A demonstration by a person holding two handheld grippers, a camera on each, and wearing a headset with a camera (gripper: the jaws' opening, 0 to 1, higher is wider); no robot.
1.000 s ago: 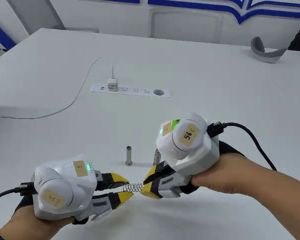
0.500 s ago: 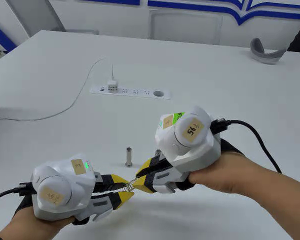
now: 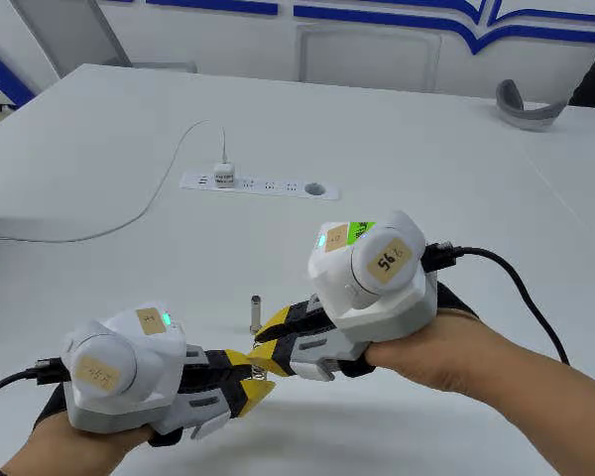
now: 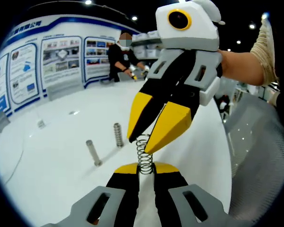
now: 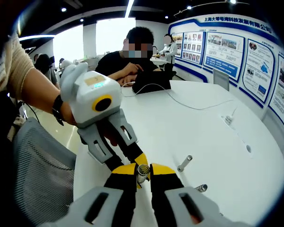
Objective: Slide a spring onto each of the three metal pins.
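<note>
A small steel spring [image 3: 260, 371] sits between the yellow tips of both grippers, low over the white table. My left gripper [image 3: 252, 379] is shut on its lower end [image 4: 145, 163]. My right gripper [image 3: 269, 341] comes in from the right, and its fingers [image 4: 173, 122] pinch the spring's upper coils. In the right gripper view the spring [image 5: 142, 171] appears end-on between my right gripper's [image 5: 143, 169] tips. A bare pin [image 3: 256, 311] stands just behind the tips. Beside the bare pin [image 4: 92, 152] stands a pin wearing a spring [image 4: 118, 134].
A white power strip [image 3: 278, 183] with a plug and cable lies farther back on the table. A grey curved object [image 3: 529, 104] rests at the back right. A mesh chair [image 5: 38, 161] stands off the table's edge, and people sit at a far table.
My right gripper has slid left and down toward the left gripper. The spring, stretched between the tips a second ago, is now short and mostly covered by the overlapping tips.
</note>
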